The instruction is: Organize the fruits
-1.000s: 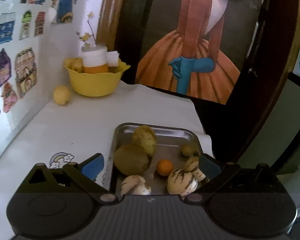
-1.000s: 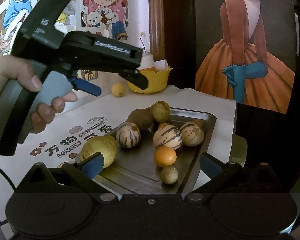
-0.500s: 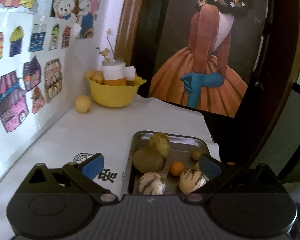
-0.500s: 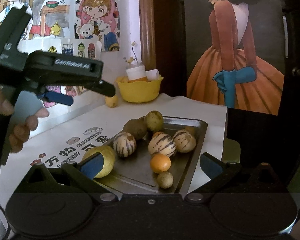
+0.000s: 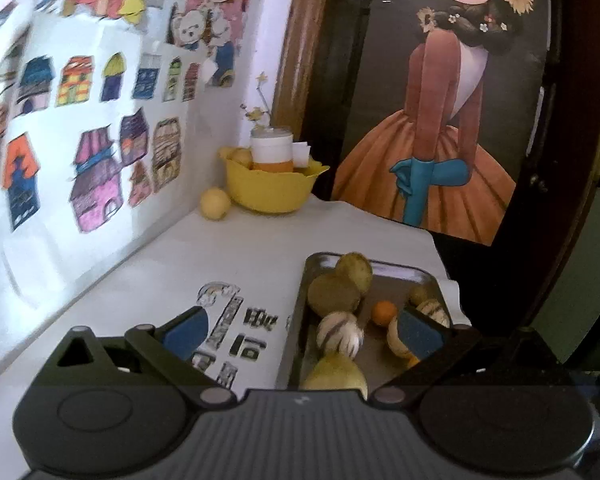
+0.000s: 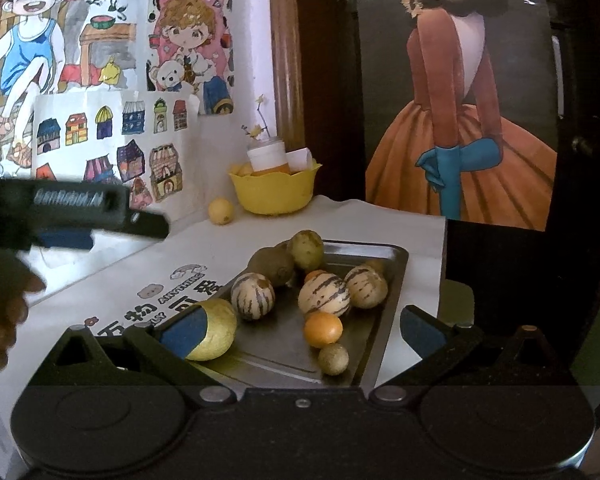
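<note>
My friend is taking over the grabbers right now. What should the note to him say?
Left gripper: open, empty, raised above the near end of the metal tray.
Right gripper: open, empty, also in front of the tray.
In the tray: three striped melons, an orange, a big yellow fruit at the near left corner, plus several brown-green fruits.
Far back by the wall: a yellow bowl with a jar inside, and one loose lemon beside it.
Done: nothing obvious, no fruit is held.
Left: pick and sort the fruits. Where each goes isn't clear from here.
</note>
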Demonstrator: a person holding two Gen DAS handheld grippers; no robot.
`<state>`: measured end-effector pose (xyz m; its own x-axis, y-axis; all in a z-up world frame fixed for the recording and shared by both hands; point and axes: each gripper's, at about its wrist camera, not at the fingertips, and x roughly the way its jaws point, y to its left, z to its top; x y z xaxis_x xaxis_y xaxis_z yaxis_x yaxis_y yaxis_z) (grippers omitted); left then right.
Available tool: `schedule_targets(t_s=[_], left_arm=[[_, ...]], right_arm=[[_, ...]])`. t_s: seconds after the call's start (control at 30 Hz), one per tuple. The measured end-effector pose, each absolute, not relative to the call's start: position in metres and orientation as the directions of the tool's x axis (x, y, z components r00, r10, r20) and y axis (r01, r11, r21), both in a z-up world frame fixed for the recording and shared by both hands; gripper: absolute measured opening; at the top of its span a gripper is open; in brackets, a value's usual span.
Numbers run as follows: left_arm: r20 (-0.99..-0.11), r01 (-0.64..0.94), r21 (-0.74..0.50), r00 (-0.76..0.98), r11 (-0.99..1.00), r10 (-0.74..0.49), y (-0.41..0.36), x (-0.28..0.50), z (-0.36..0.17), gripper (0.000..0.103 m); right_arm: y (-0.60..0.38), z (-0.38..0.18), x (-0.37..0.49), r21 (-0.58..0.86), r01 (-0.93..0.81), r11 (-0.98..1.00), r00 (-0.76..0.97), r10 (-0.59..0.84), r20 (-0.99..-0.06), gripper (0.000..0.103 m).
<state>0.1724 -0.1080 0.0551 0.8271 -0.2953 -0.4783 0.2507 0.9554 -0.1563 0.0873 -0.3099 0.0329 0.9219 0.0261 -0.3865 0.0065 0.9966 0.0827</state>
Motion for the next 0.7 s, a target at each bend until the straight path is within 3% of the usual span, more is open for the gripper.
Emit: schedule_targets(t_s=[0.47, 0.7], left_arm=[[-0.386, 0.179, -0.113, 0.899, 0.977, -0.209, -0.078, 0.118, 0.058, 0.103], [-0.387, 0.146, -0.136, 0.903, 0.980, -0.188, -0.064, 0.107, 0.053, 0.103]], right_arm=[[-0.297, 0.035, 0.063, 0.038, 0.079, 0.996, 0.932, -0.061, -0.356, 0.102], [-0.295, 0.036, 0.058, 0.052, 0.097, 0.994, 0.935, -0.073, -0.348, 0.102]])
